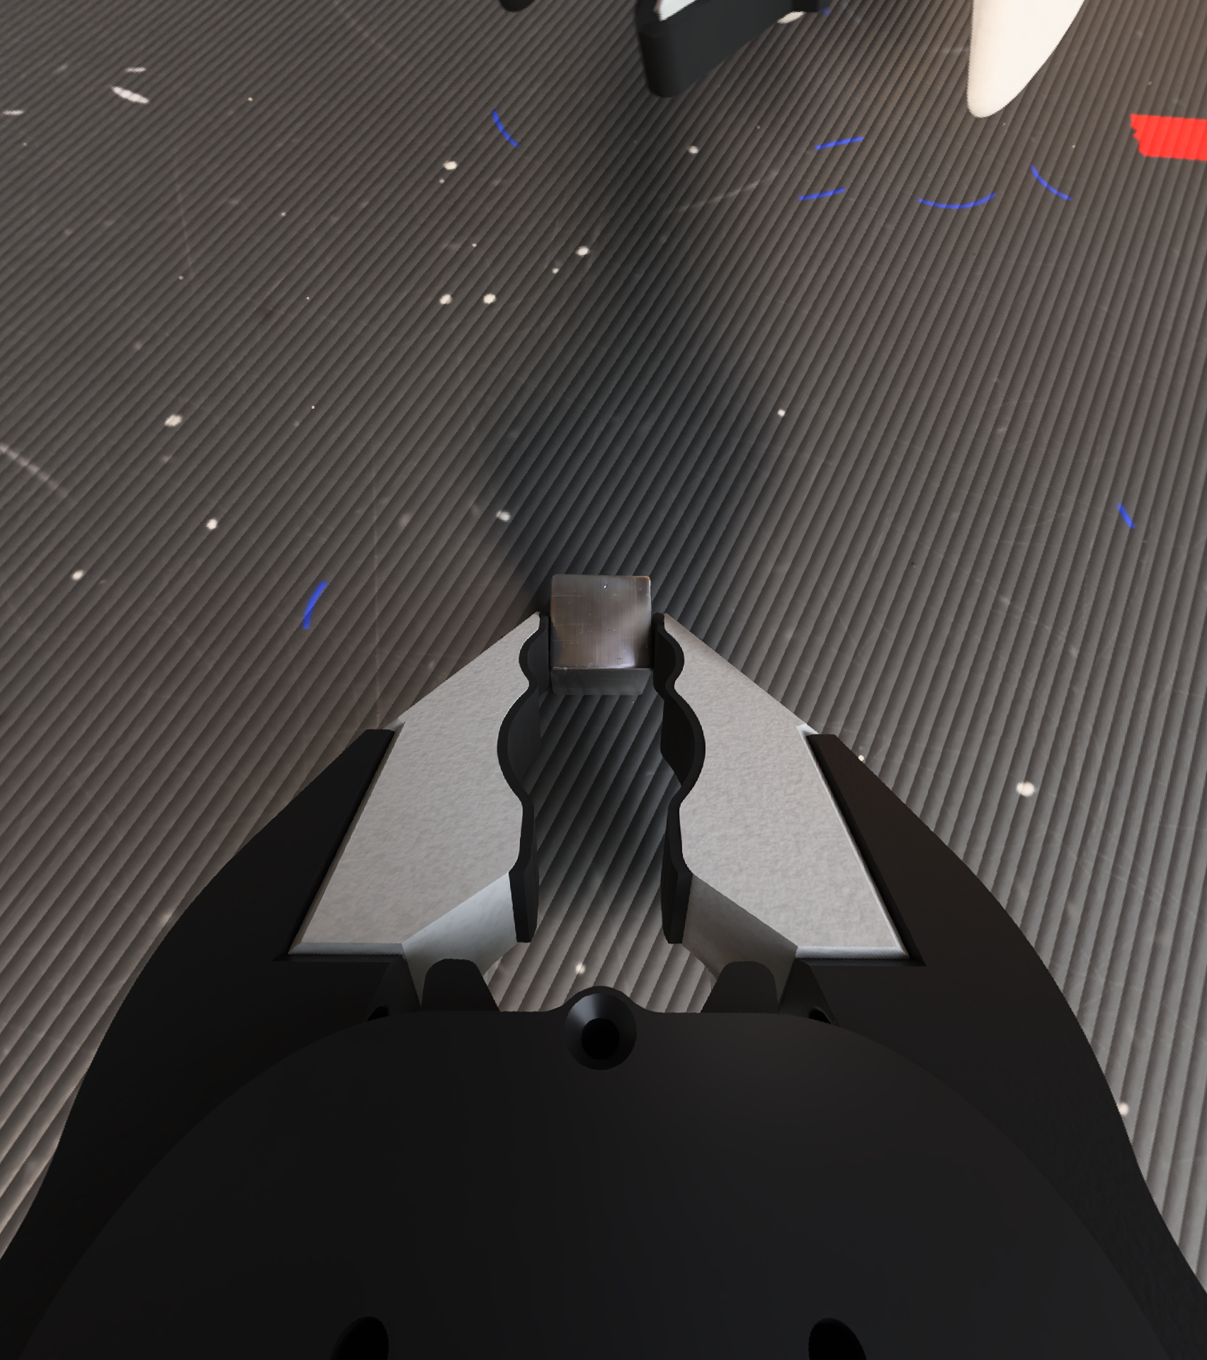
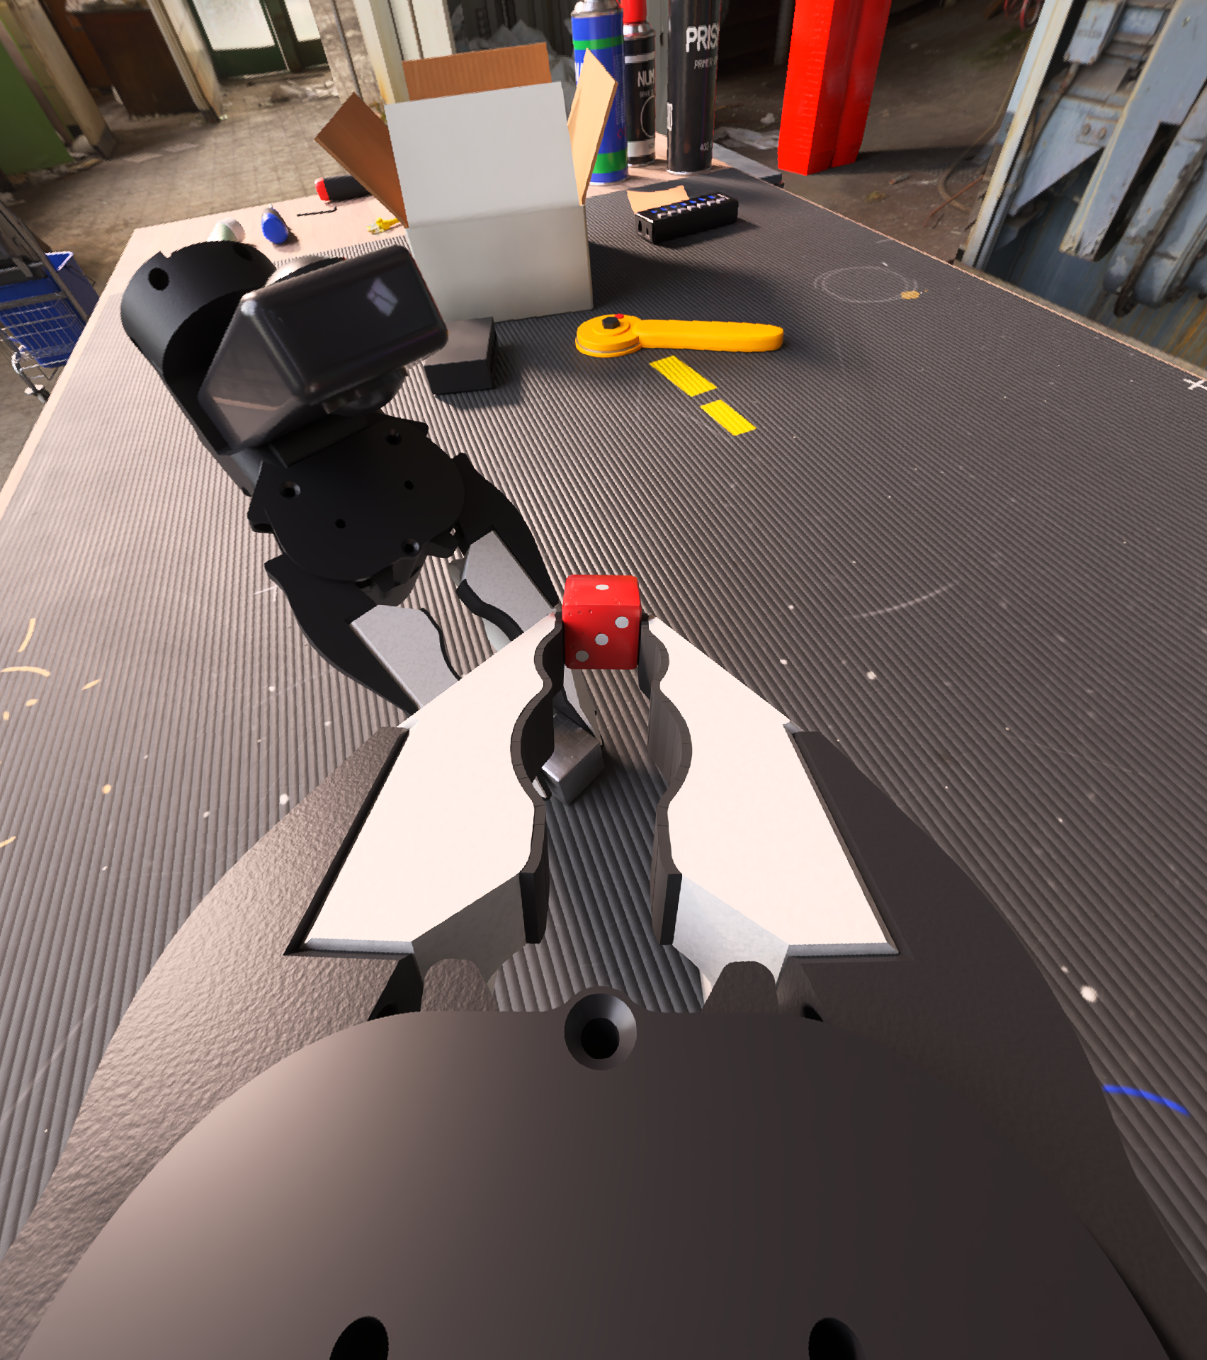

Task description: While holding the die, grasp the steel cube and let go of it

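Note:
The steel cube (image 1: 599, 633) is a small grey metal block. My left gripper (image 1: 600, 640) is shut on it, one fingertip against each side, low over the ribbed dark mat (image 1: 218, 662). In the right wrist view the cube (image 2: 575, 769) shows under my right gripper, held at the tips of the left gripper (image 2: 570, 739). The die (image 2: 600, 624) is red with white pips. My right gripper (image 2: 600, 636) is shut on it and holds it above the mat, just over the left gripper's fingertips. Parts of the right gripper (image 1: 1002, 59) show at the top of the left wrist view.
An open white cardboard box (image 2: 497, 221), a black block (image 2: 464, 360), a yellow-handled tool (image 2: 681, 337), a black strip with blue sockets (image 2: 685, 213), spray cans (image 2: 641, 81) and a red block (image 2: 829, 81) stand at the far end. The table's edge (image 2: 34, 441) runs along the left.

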Controlling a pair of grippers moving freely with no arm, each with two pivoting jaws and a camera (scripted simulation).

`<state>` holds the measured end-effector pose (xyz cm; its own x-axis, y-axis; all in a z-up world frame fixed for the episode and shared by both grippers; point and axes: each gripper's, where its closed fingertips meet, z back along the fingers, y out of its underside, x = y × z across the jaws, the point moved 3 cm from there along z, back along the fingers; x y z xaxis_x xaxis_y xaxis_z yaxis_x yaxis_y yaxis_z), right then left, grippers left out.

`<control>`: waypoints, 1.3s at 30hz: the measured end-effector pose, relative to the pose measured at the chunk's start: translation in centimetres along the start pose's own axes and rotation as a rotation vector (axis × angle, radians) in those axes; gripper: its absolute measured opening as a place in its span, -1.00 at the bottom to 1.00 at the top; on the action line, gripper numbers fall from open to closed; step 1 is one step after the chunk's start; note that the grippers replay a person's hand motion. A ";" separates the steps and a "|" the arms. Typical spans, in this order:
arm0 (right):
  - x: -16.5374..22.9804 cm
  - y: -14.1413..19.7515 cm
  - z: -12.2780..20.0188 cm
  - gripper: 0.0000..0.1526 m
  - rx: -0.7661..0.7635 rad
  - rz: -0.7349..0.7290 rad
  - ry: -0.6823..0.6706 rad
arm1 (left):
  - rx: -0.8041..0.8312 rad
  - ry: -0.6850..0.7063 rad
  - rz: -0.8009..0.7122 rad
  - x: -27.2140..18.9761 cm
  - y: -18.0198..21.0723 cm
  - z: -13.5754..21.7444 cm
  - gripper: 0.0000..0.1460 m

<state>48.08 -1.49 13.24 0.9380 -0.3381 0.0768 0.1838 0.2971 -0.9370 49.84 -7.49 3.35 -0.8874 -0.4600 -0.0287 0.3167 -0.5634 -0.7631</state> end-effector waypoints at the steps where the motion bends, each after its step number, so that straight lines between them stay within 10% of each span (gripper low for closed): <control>1: 0.0 0.0 -0.1 -0.75 0.003 -0.001 0.000 | 0.000 -0.005 -0.007 0.0 0.0 0.0 -0.63; 27: 0.3 -2.0 2.0 -0.75 -0.076 -0.145 0.081 | -0.201 0.001 -0.031 0.7 -3.1 3.3 -0.39; 39: 2.3 6.1 7.4 -0.76 0.062 -1.287 -0.036 | -0.196 0.035 0.122 2.4 -0.4 6.6 -0.43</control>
<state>53.50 6.20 10.24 0.0838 -0.3864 0.9185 0.9694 -0.1819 -0.1649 49.78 -12.93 7.88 -0.8586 -0.4907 -0.1481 0.3543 -0.3593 -0.8633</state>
